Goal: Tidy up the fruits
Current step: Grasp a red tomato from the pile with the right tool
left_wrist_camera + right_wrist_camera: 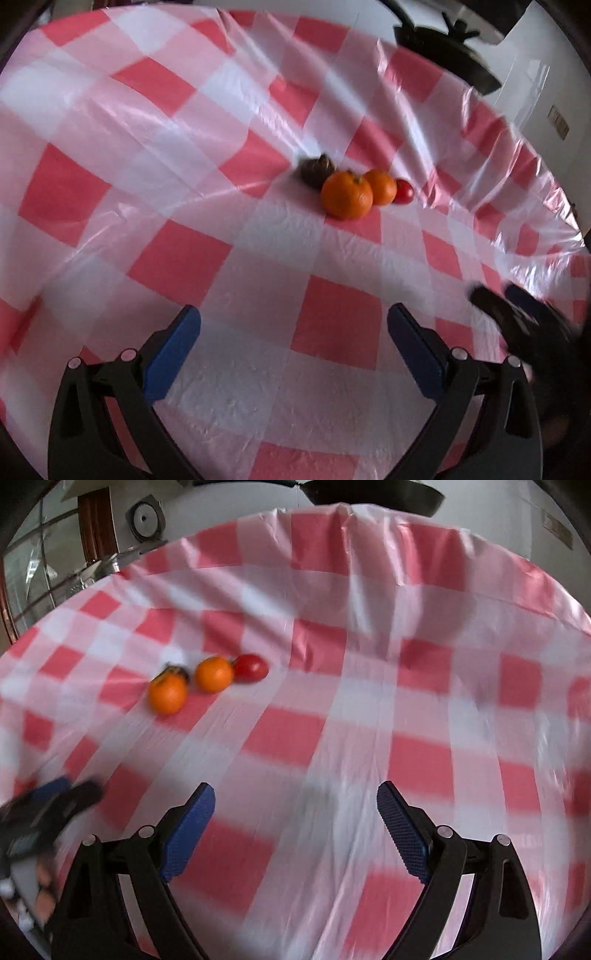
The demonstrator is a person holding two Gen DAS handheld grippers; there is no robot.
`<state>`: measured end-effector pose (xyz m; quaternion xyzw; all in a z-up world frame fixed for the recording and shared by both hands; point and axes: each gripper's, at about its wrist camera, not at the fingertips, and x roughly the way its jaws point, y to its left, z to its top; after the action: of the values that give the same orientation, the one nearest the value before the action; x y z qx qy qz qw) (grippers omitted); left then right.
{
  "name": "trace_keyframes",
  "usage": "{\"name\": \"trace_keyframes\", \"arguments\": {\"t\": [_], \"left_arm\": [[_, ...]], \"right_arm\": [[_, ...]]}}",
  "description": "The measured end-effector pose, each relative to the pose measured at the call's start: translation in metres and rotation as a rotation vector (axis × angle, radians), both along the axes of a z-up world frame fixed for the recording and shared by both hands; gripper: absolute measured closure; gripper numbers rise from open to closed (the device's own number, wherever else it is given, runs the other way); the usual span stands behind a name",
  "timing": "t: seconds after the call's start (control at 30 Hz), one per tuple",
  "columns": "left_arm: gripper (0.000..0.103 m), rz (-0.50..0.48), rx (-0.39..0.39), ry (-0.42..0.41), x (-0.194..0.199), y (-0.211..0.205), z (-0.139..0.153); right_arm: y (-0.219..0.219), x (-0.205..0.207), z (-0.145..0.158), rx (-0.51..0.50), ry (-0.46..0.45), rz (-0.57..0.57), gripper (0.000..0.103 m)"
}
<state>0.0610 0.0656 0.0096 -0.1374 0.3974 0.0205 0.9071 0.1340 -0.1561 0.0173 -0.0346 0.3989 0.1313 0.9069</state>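
Together, the fruits sat in a tight row on the desk (110, 110), well ahead of both my grippers: a large orange (346, 199), round and dimpled, touching a smaller orange (380, 186), then a glossy red tomato (403, 191) at the far end. Behind the large orange lay a dark brown, wrinkled fruit (317, 170), too blurred to name. My left gripper (293, 352) had its jaws spread wide, nothing between the ribbed blue pads (173, 354). My right gripper (295, 832) likewise stood released, jaws wide over bare cloth. A shiny, creased plastic tablecloth (369, 664) in red and white checks covered the desk.
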Motion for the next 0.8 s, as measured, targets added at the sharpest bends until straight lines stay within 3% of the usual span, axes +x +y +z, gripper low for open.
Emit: {"name": "trace_keyframes", "arguments": {"t": [0.17,0.33,0.43,0.5,0.53,0.6,0.67,0.8], "left_arm": [[0.002,0.011,-0.037,-0.035,-0.004,0.005,0.002],[0.002,0.022,-0.07,-0.052,-0.005,0.009,0.002],[0.002,0.018,-0.073,-0.058,-0.004,0.009,0.001],[0.002,0.02,-0.077,-0.061,-0.003,0.009,0.001],[0.002,0.021,-0.079,-0.063,-0.003,0.01,0.001],[0.002,0.029,-0.086,-0.063,-0.003,0.011,0.0],[0.002,0.034,-0.092,-0.064,-0.004,0.013,0.0],[0.002,0.034,-0.094,-0.065,-0.005,0.013,-0.001]], "right_arm": [[0.027,0.059,-0.01,-0.004,0.074,0.062,0.04],[0.056,0.088,-0.011,-0.062,0.058,0.129,0.043],[0.069,0.099,-0.01,-0.081,0.044,0.152,0.055],[0.074,0.105,-0.009,-0.088,0.04,0.146,0.053],[0.078,0.106,-0.008,-0.1,0.034,0.14,0.053],[0.081,0.103,-0.007,-0.114,0.025,0.151,0.066],[0.078,0.093,-0.006,-0.1,0.028,0.14,0.068],[0.046,0.048,0.005,0.055,0.015,0.089,0.068]]}}
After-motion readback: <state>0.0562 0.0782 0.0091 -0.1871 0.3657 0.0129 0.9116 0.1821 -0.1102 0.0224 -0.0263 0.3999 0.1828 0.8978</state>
